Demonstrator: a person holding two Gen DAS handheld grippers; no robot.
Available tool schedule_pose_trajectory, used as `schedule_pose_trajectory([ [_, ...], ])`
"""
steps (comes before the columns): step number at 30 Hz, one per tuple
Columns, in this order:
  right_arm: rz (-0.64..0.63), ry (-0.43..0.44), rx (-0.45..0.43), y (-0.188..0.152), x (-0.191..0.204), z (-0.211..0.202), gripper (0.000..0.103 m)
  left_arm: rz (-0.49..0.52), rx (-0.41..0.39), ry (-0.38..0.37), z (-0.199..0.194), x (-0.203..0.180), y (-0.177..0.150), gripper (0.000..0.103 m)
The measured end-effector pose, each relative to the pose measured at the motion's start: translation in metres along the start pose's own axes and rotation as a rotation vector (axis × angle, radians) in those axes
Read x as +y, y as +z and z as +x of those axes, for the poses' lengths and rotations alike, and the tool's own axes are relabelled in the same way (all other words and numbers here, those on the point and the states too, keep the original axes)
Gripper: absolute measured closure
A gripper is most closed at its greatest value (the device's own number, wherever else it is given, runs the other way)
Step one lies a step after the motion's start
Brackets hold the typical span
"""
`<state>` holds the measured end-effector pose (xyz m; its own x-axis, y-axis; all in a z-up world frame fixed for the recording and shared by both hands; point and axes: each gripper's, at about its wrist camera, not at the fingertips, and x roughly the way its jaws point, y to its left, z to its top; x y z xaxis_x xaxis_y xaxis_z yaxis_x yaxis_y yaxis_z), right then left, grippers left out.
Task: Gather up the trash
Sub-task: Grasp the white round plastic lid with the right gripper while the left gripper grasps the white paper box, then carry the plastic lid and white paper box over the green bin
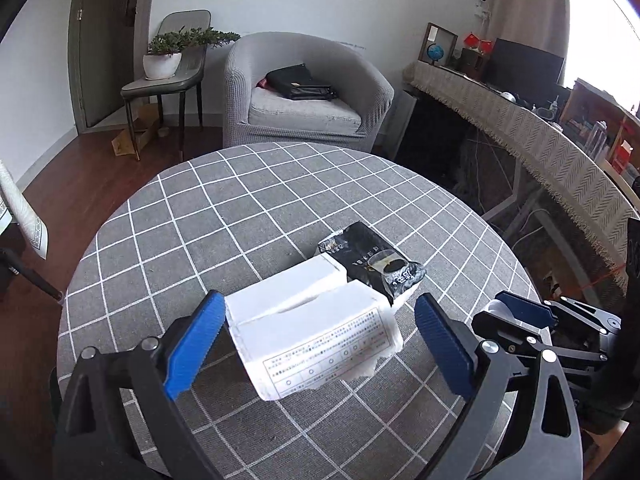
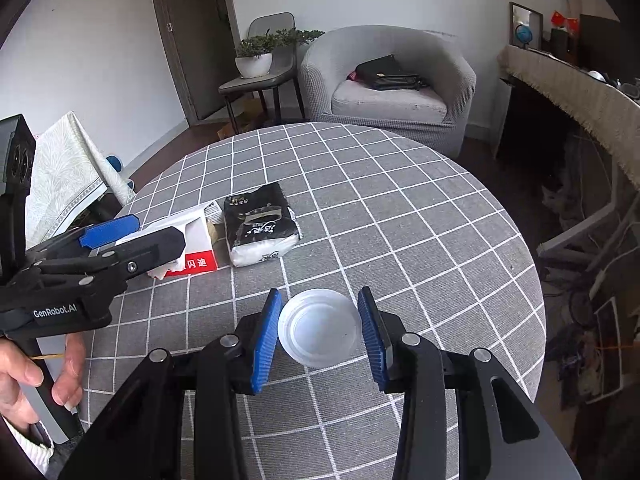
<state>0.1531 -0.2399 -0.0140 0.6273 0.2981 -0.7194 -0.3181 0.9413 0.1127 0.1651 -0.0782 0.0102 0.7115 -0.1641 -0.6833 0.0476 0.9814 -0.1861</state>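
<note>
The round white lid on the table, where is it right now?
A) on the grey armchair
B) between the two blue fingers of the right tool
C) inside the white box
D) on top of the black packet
B: in the right wrist view the white lid lies flat on the checked tablecloth, right between the open blue fingers of the right tool, away from the black packet.

"GenRobot.AI" on left gripper [image 2: 120, 236]; "闪迪" on box [image 2: 198, 254]

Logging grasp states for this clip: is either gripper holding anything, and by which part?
Nothing held. Left gripper stands open around the white box; right gripper open around the plastic lid.
</note>
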Motion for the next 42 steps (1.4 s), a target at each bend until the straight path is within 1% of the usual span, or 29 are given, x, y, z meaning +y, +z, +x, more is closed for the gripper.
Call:
schedule_pose_trajectory([
  [4, 0.0, 0.013, -0.001, 0.005, -0.006, 0.002, 0.063, -0.011, 0.023, 0.054, 0.011, 0.0, 0.002, 0.006],
  [8, -0.006, 0.026, 0.0, 0.008, -0.01, 0.003, 0.063, -0.032, 0.034, 0.084, 0.019, 0.002, 0.001, 0.006],
  [12, -0.005, 0.036, -0.006, 0.009, -0.01, -0.001, 0.063, -0.051, 0.043, 0.077, 0.02, 0.005, -0.001, 0.007],
  [13, -0.006, 0.036, -0.007, 0.009, -0.01, -0.002, 0.063, -0.056, 0.04, 0.073, 0.019, 0.006, -0.002, 0.008],
  [16, -0.012, 0.034, -0.005, 0.009, -0.008, -0.003, 0.063, -0.058, 0.029, 0.083, 0.016, 0.011, 0.0, 0.016],
  [17, -0.01, 0.034, -0.003, 0.009, -0.008, -0.002, 0.063, -0.063, 0.03, 0.081, 0.016, 0.012, -0.001, 0.02],
  [20, -0.007, 0.037, 0.002, 0.01, -0.007, -0.001, 0.063, -0.065, 0.033, 0.07, 0.014, 0.017, -0.003, 0.02],
  [25, -0.023, 0.044, -0.002, 0.013, 0.005, -0.002, 0.063, -0.036, 0.002, 0.052, 0.003, 0.015, -0.004, 0.02],
  [28, -0.026, 0.049, -0.005, 0.015, 0.012, -0.002, 0.063, -0.031, -0.003, 0.041, -0.002, 0.018, -0.006, 0.02],
  [35, -0.024, 0.054, -0.009, 0.011, 0.028, -0.004, 0.063, -0.032, -0.039, 0.005, -0.019, 0.035, -0.016, 0.021],
  [42, -0.01, 0.055, -0.01, 0.003, 0.048, -0.004, 0.063, -0.024, -0.063, -0.015, -0.039, 0.055, -0.029, 0.021],
])
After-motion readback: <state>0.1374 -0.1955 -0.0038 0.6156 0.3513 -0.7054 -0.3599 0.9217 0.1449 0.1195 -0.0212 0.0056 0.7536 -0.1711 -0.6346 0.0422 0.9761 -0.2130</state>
